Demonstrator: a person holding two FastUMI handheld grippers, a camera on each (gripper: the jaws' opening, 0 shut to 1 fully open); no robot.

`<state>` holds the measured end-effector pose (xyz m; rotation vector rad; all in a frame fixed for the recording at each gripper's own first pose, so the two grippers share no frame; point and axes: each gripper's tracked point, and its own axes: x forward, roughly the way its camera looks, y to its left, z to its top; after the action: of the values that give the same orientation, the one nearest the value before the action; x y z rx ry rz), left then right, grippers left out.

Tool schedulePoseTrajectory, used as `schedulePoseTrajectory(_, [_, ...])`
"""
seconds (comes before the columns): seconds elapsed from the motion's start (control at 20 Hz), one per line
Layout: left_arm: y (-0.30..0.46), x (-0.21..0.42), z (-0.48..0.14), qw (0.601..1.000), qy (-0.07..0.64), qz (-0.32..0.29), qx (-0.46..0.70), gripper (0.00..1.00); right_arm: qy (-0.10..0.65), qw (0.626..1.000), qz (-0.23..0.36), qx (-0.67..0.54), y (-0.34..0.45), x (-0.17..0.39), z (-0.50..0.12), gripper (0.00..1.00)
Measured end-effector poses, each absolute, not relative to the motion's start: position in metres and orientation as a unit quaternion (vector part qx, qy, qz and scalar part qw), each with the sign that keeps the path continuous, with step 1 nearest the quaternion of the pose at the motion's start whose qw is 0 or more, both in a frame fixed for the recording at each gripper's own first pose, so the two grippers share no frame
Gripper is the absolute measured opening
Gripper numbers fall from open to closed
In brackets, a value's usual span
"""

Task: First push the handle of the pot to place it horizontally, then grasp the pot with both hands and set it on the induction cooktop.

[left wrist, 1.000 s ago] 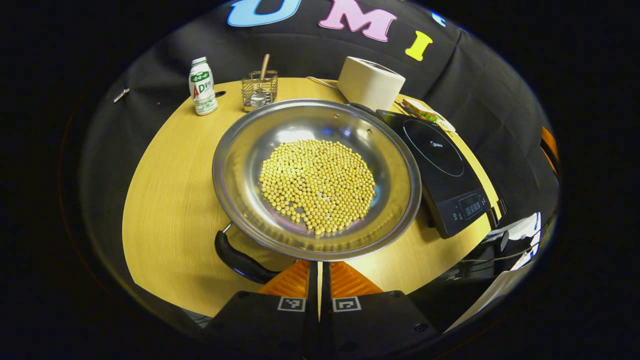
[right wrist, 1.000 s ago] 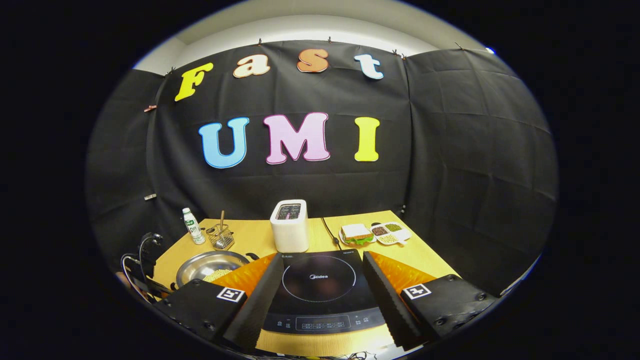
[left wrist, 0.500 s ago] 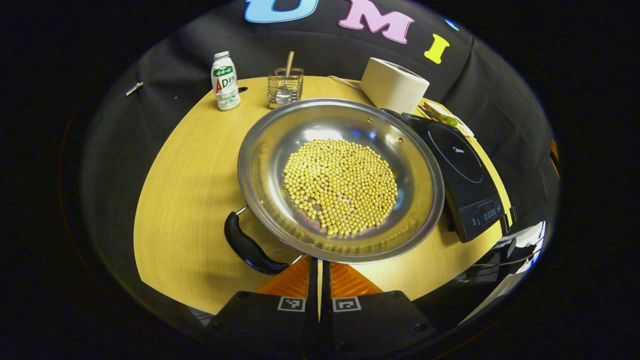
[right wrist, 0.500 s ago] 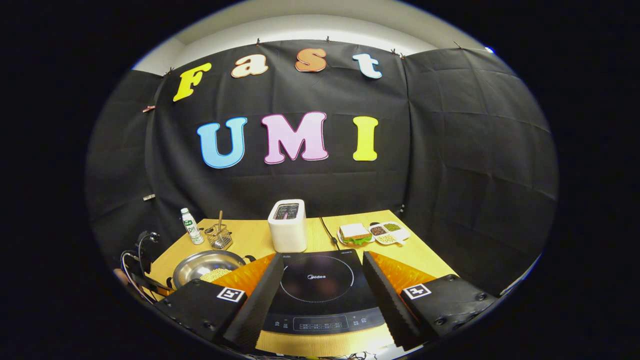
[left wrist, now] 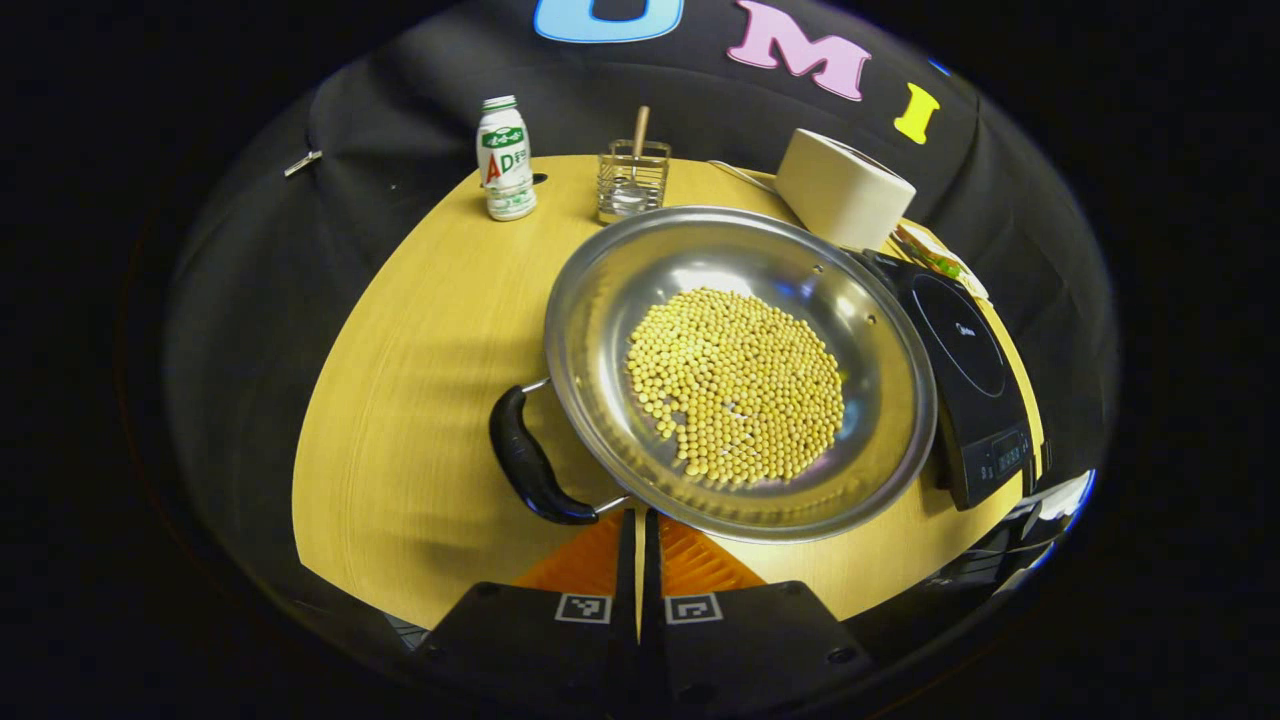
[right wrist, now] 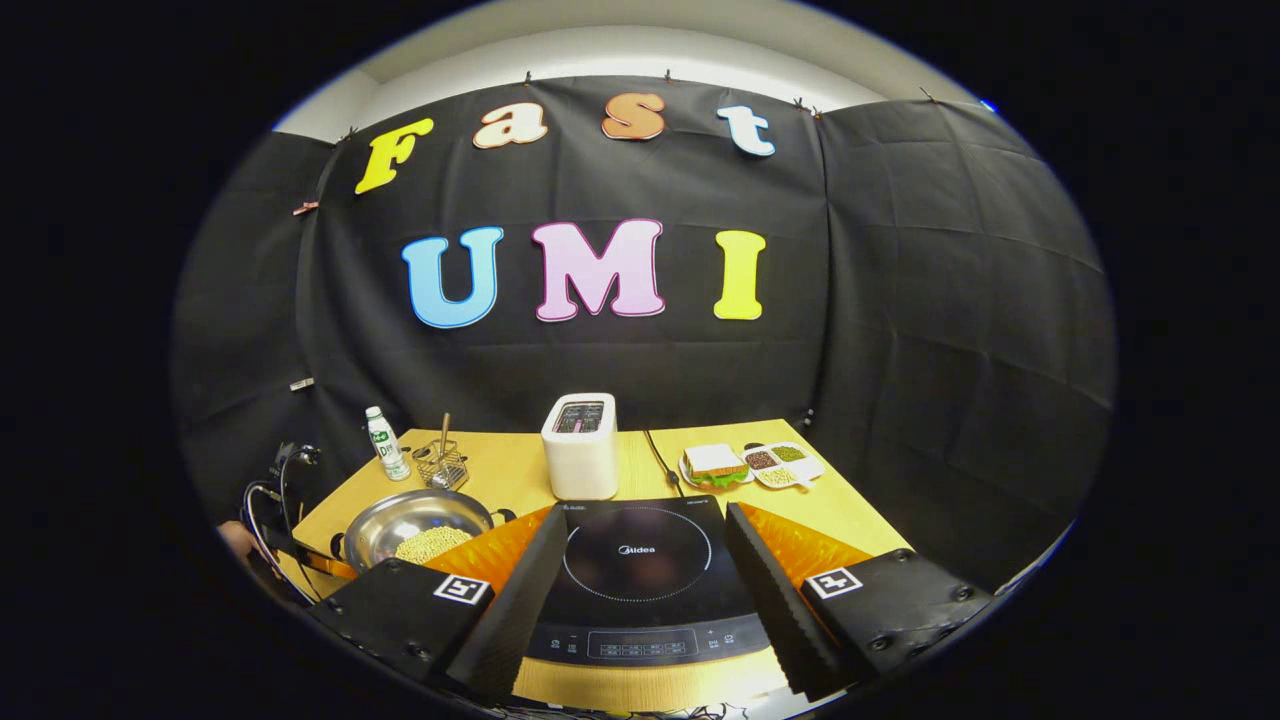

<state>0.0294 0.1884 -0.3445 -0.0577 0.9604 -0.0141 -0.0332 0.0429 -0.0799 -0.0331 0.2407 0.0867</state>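
Observation:
A wide steel pot point(left wrist: 600, 300) holding yellow beans sits on the wooden table. Its black handle point(left wrist: 528, 460) points to the lower left in the left gripper view. My left gripper point(left wrist: 640, 514) is shut, its tips right by the near end of the handle and the pot's rim. The black induction cooktop point(left wrist: 960, 370) lies just right of the pot. In the right gripper view the cooktop point(right wrist: 640, 600) lies straight ahead, with my right gripper point(right wrist: 645, 515) open above its near part. The pot point(right wrist: 415, 522) is seen far off to the left.
A white toaster point(right wrist: 580, 445) stands behind the cooktop, with a sandwich plate point(right wrist: 712, 465) and a small divided dish point(right wrist: 785, 465) to its right. A white bottle point(left wrist: 505, 160) and a wire basket with a spoon point(left wrist: 630, 180) stand at the table's far edge.
The pot's handle has swung round toward the pot's left side, and the pot sits farther right in the left gripper view. The right gripper has barely moved.

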Motion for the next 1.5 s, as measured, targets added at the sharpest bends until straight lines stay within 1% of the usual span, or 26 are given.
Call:
schedulePoseTrajectory(0.5, [0.22, 0.058, -0.343, 0.89, 0.449, 0.023, -0.071, 0.05, 0.128, 0.99, 0.052, -0.028, 0.056, -0.031, -0.08, 0.99])
schedulePoseTrajectory(0.65, [0.231, 0.068, -0.342, 0.893, 0.443, 0.034, -0.076, 0.05, 0.103, 0.993, 0.053, -0.026, 0.061, -0.03, -0.064, 0.99])
schedulePoseTrajectory(0.8, [0.241, 0.08, -0.34, 0.893, 0.441, 0.038, -0.081, 0.05, 0.098, 0.994, 0.046, -0.02, 0.062, -0.02, -0.059, 0.98])
schedulePoseTrajectory(1.2, [0.265, 0.105, -0.337, 0.896, 0.437, 0.044, -0.06, 0.05, 0.101, 0.994, 0.033, -0.02, 0.062, -0.012, -0.058, 0.98])
schedulePoseTrajectory(1.5, [0.275, 0.106, -0.326, 0.904, 0.42, 0.06, -0.055, 0.05, 0.119, 0.991, 0.045, -0.031, 0.072, -0.006, -0.071, 0.99])
